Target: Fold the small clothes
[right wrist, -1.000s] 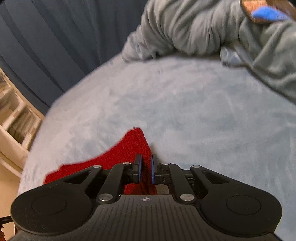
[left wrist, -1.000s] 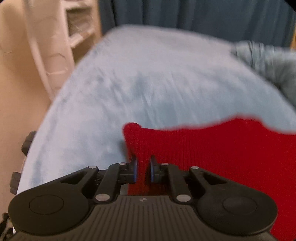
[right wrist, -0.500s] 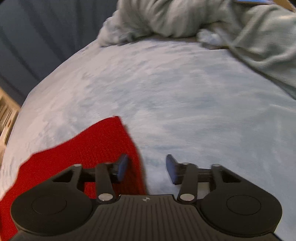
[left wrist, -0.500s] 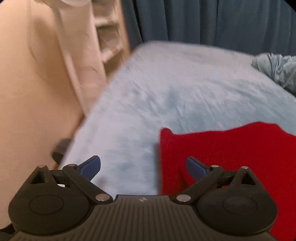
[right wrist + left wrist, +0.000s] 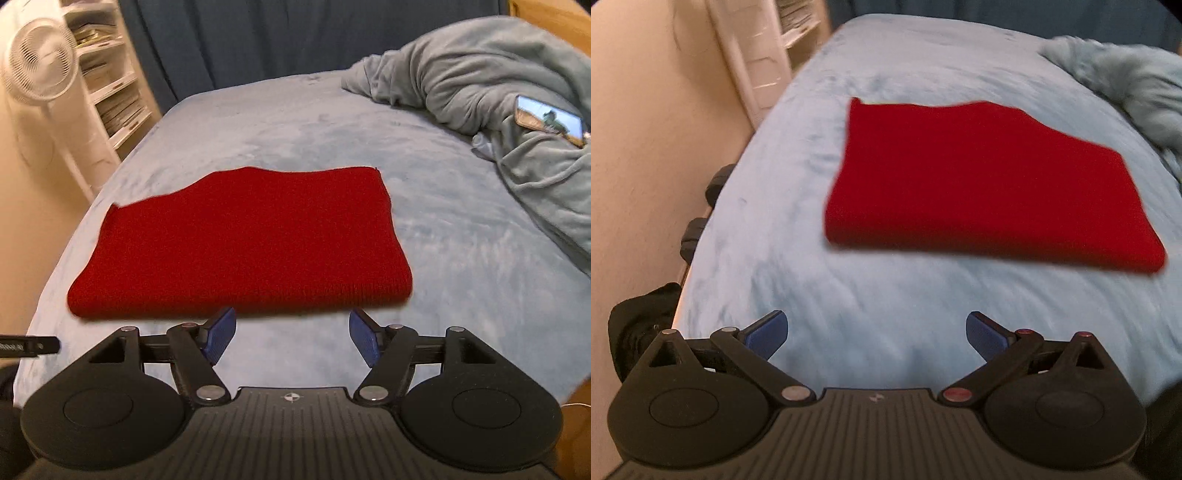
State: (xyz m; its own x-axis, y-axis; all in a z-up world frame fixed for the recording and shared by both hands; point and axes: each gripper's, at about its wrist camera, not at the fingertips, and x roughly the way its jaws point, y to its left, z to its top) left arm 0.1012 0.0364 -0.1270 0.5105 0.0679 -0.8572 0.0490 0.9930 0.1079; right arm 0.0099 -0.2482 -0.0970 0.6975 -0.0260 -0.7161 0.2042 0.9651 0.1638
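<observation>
Both grippers hang empty above the bed: the left gripper (image 5: 875, 334) has its jaws spread wide over bare cover, and the right gripper (image 5: 291, 336) has its jaws parted somewhat less, its blue pads just short of the near fold of the cloth. Neither touches anything.

Largest in view is the bed (image 5: 461, 258), spread with a pale blue plush cover. A grey-blue blanket (image 5: 480, 85) is heaped at its far right corner, with a phone (image 5: 546, 120) lying on it. A white shelf unit (image 5: 110, 85) and a fan (image 5: 38, 70) stand off the bed's left side.

Lying flat near the middle of the bed is the red knit garment (image 5: 251, 236), doubled over with a rounded fold along its near edge and a slightly wavy far edge.

By my reading, a fold is just finished and released. If another fold is wanted, each gripper must close on an end of the garment; otherwise it is done.
</observation>
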